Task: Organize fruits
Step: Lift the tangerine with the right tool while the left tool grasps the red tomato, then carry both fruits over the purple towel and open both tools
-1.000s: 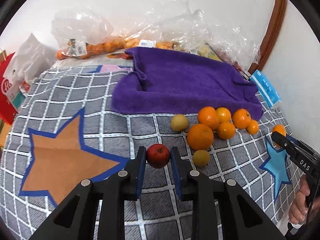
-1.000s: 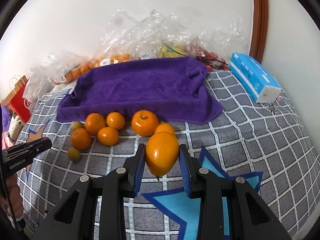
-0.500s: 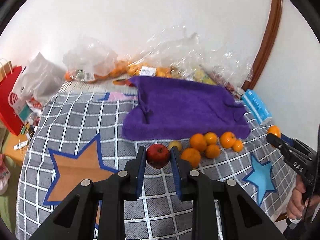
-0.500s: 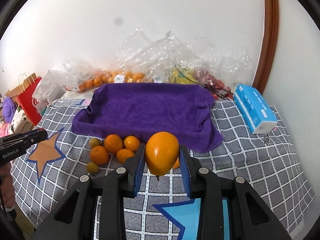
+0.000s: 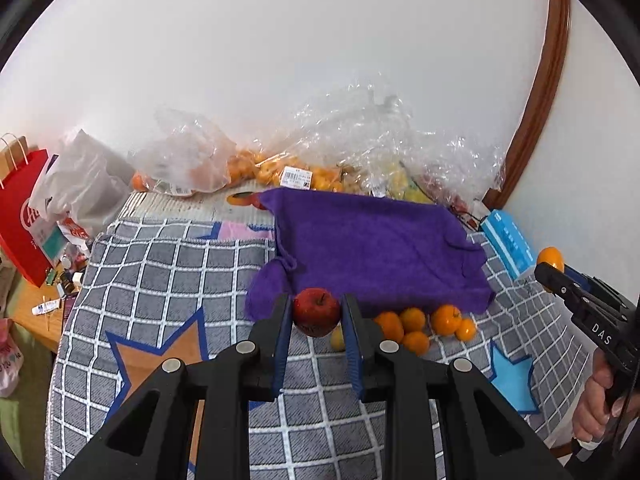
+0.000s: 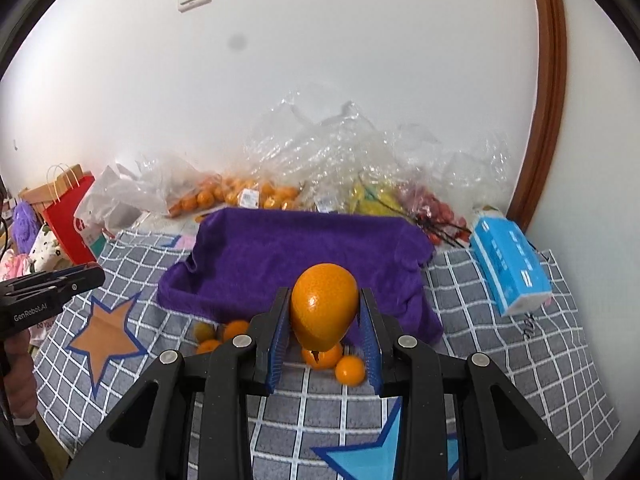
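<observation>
Both grippers now ride higher above the purple towel (image 5: pixel 372 248) than a second ago. The left gripper (image 5: pixel 316 316) carries its red apple (image 5: pixel 316 311) up so it sits against the towel's near edge rather than over the checked blanket (image 5: pixel 168 272). The right gripper (image 6: pixel 325 320) lifts its orange (image 6: pixel 324 306) likewise, and the loose oranges (image 6: pixel 348 368) by the towel's front edge look smaller, partly hidden behind it

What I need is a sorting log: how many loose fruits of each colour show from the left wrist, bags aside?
Red apple, in the left tool: 1
Large orange, in the right tool: 1
Orange fruits on the checked blanket: 5
Yellow fruit: 1
Total: 8; the tools may hide more.
</observation>
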